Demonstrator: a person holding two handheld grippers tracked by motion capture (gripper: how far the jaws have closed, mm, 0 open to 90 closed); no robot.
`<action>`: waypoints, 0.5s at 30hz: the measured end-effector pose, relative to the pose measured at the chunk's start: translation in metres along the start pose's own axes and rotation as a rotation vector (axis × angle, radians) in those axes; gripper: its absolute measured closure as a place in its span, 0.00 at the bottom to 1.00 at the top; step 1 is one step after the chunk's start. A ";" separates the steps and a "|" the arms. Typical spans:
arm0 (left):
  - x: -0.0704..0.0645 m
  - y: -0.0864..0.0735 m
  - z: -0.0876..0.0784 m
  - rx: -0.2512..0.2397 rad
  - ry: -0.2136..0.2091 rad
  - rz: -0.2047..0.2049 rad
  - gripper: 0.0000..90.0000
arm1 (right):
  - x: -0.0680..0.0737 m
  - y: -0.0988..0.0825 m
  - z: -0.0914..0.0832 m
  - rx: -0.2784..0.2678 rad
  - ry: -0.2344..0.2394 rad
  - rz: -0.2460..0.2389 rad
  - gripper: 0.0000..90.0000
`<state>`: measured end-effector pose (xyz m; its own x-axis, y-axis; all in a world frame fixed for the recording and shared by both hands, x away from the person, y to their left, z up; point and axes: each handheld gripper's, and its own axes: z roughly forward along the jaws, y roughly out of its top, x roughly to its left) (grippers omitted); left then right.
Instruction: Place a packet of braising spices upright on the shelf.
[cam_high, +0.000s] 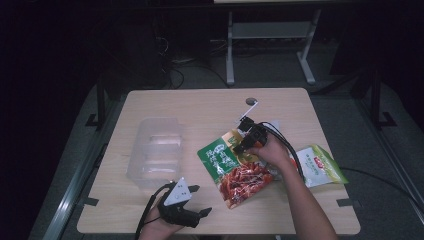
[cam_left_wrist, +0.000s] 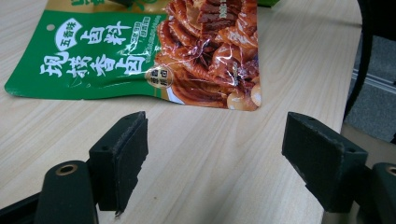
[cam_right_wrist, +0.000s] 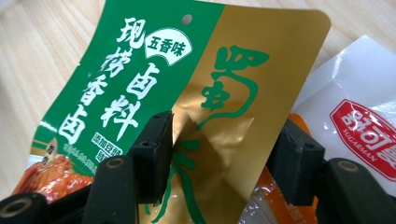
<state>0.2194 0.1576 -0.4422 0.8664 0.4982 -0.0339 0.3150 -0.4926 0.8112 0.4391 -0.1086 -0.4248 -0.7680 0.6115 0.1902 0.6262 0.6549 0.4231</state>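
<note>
Fingers of right gripper (cam_right_wrist: 219, 156) sit approx half open w/ the gold top edge of the green spice packet (cam_high: 235, 167) between them; left pad touches the foil, other pad stands apart. Packet lies flat on desk (cam_high: 210, 107), just right of the clear plastic tray (cam_high: 155, 150). Left gripper (cam_left_wrist: 215, 154) fingers wide open, nothing between, just below packet, near desk front edge.

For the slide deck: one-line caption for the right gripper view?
Right claw straddling the gold edge of a green spiced-snack pouch, white Sugarman packet beside it.
</note>
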 end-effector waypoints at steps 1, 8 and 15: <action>0.000 0.000 0.000 -0.002 0.000 -0.001 0.25 | 0.001 -0.002 0.001 -0.012 -0.010 -0.008 0.52; 0.000 0.000 0.001 -0.001 -0.012 0.002 0.25 | 0.000 -0.008 -0.002 -0.062 -0.009 0.007 0.73; 0.001 0.000 0.002 -0.006 -0.018 -0.003 0.25 | 0.005 -0.006 -0.002 -0.069 -0.015 -0.019 0.92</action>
<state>0.2208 0.1567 -0.4435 0.8724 0.4865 -0.0469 0.3152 -0.4867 0.8147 0.4315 -0.1101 -0.4243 -0.7773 0.6062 0.1682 0.6003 0.6349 0.4863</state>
